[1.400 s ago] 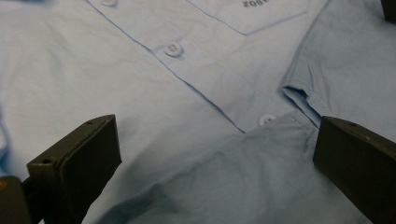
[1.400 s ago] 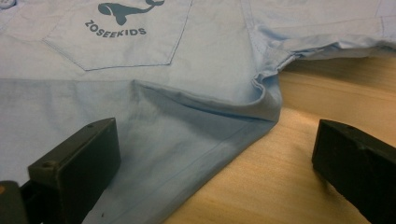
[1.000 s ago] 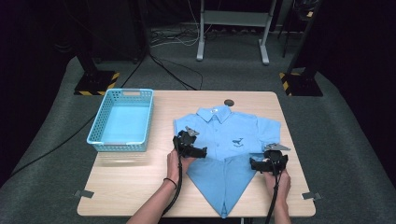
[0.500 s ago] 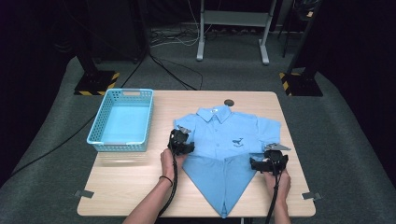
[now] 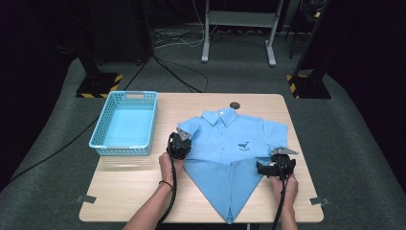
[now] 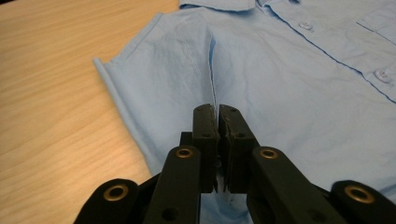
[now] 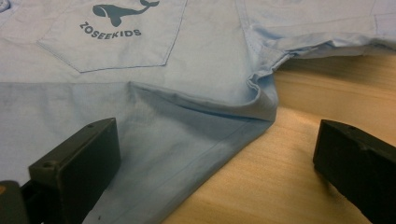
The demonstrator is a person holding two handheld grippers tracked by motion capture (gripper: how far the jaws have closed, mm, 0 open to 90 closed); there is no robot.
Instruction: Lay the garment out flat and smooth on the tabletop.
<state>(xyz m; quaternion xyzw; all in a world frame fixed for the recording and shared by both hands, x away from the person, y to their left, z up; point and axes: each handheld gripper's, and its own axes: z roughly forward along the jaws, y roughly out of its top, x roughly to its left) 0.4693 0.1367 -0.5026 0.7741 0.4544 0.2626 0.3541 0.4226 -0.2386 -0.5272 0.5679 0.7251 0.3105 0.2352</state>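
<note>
We had the left gripper (image 6: 217,122) pinching the shirt (image 5: 230,143) at its side fold; the right gripper (image 7: 219,154) stood spread astride the hem corner, best closed low on both layers.

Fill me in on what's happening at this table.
A person is folding a light blue shirt on a wooden table with two hand-held grippers. The left gripper has its fingers shut on the shirt near the sleeve; the right gripper is open at the shirt's folded side edge. A blue basket sits to the left.
</note>
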